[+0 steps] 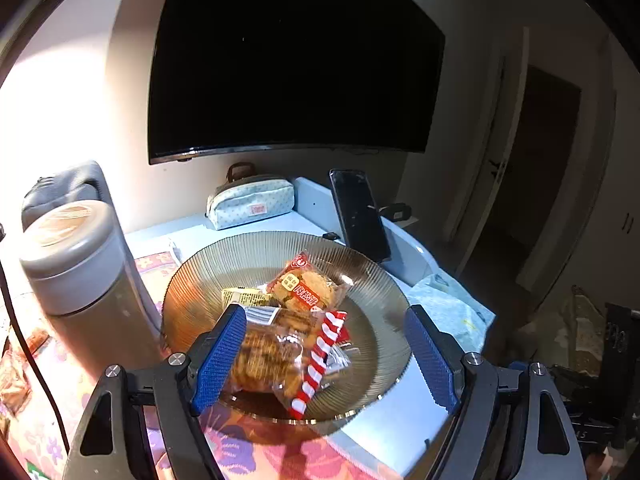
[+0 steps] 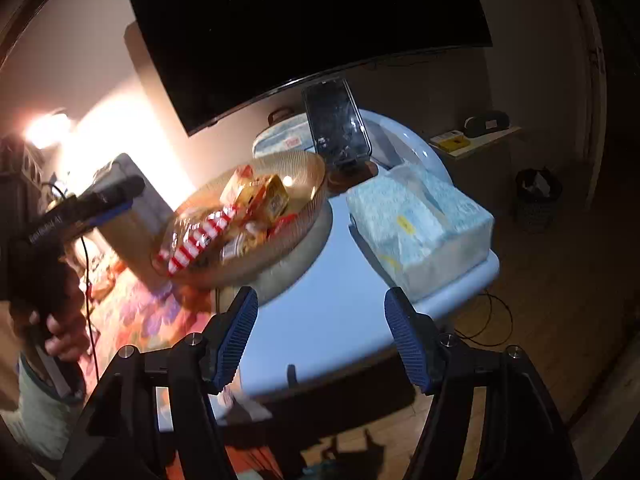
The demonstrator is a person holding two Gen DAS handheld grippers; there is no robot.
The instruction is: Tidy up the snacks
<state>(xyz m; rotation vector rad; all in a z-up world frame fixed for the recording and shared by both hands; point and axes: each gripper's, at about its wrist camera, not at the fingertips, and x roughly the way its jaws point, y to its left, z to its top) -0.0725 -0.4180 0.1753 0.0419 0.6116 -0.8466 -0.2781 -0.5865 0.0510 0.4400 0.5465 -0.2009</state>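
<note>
Two claws, both empty: the left claw stands wide over the near side of the ribbed glass plate, its pads clear of the clear cracker packet lying there, while the right claw hangs half spread above bare counter. Several snacks already sit on the plate, an orange packet among them; more wrappers seem left at the counter's far left, so the job looks mostly done
</note>
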